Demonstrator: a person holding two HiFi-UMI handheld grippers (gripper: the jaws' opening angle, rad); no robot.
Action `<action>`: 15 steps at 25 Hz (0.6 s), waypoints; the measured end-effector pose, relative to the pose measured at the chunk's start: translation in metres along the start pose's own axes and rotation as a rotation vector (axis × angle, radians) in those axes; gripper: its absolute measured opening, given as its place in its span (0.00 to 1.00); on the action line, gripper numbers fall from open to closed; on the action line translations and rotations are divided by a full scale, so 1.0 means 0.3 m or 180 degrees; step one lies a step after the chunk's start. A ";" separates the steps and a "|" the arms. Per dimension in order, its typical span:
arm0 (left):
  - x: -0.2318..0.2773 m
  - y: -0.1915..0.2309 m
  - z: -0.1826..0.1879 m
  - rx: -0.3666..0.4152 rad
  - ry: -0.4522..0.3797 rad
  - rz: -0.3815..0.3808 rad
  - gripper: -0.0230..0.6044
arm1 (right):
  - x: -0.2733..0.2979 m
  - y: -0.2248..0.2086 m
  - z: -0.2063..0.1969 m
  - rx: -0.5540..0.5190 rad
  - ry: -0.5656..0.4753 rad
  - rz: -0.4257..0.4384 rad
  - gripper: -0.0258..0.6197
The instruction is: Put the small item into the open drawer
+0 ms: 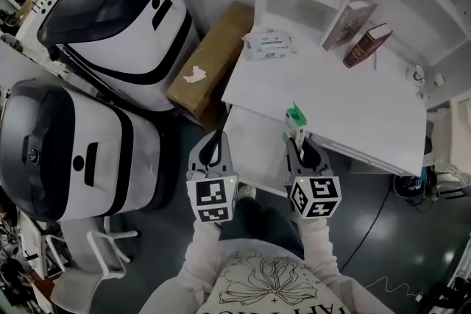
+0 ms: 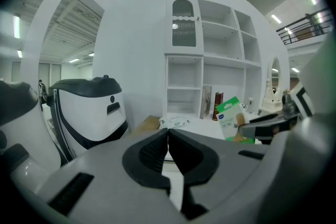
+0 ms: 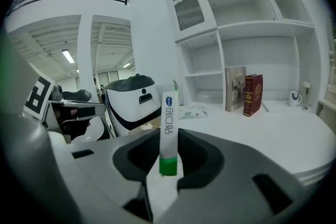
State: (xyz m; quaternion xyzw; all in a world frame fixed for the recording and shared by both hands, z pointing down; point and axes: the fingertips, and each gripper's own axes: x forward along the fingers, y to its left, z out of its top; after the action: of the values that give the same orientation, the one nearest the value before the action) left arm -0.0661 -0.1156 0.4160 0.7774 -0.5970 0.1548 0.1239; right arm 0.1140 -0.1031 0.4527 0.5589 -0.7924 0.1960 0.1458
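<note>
At desk (image 1: 353,103) near edge: right gripper (image 3: 169,160) pinching upright green-and-white packet (image 3: 169,113); left gripper (image 2: 168,136), jaws pressed together, empty.

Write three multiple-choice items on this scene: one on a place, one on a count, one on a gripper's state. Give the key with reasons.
1. Where is the flat green-and-white packet?
A) on the floor
B) between the right gripper's jaws
C) on a shelf

2. How many books stand on the white desk?
A) one
B) two
C) four

3. How do the left gripper's jaws stand?
A) wide apart
B) closed on a cup
C) together, nothing between them

Key:
1 B, as the right gripper view shows the packet upright, clamped in the jaws.
2 B, a pale book and a dark red book side by side.
3 C, as the left gripper view shows the tips meeting.
</note>
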 end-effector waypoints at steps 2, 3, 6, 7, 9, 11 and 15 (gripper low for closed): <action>0.072 0.000 -0.034 -0.0017 0.0087 -0.0029 0.04 | 0.069 -0.019 -0.042 0.0009 0.0119 0.0048 0.18; 0.103 -0.003 -0.053 -0.0029 0.0130 -0.0043 0.04 | 0.099 -0.027 -0.064 0.0009 0.0183 0.0073 0.18; 0.141 -0.008 -0.093 -0.0074 0.0224 -0.0053 0.04 | 0.141 -0.022 -0.116 -0.0034 0.0342 0.0184 0.19; 0.138 -0.009 -0.097 -0.0086 0.0240 -0.0044 0.04 | 0.142 -0.012 -0.130 -0.0064 0.0383 0.0229 0.18; 0.124 -0.011 -0.095 -0.0102 0.0250 -0.0020 0.04 | 0.141 0.006 -0.159 -0.0129 0.0475 0.0306 0.18; 0.108 -0.013 -0.085 -0.0104 0.0251 -0.0001 0.04 | 0.145 0.015 -0.195 -0.0175 0.0595 0.0359 0.18; 0.090 -0.014 -0.066 -0.0136 0.0258 0.0057 0.04 | 0.167 0.019 -0.288 -0.0247 0.0871 0.0476 0.18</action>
State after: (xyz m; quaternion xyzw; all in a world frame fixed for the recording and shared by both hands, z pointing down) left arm -0.0574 -0.1309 0.4448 0.7623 -0.6015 0.1745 0.1632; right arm 0.0930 -0.1020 0.5504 0.4603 -0.8116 0.2498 0.2588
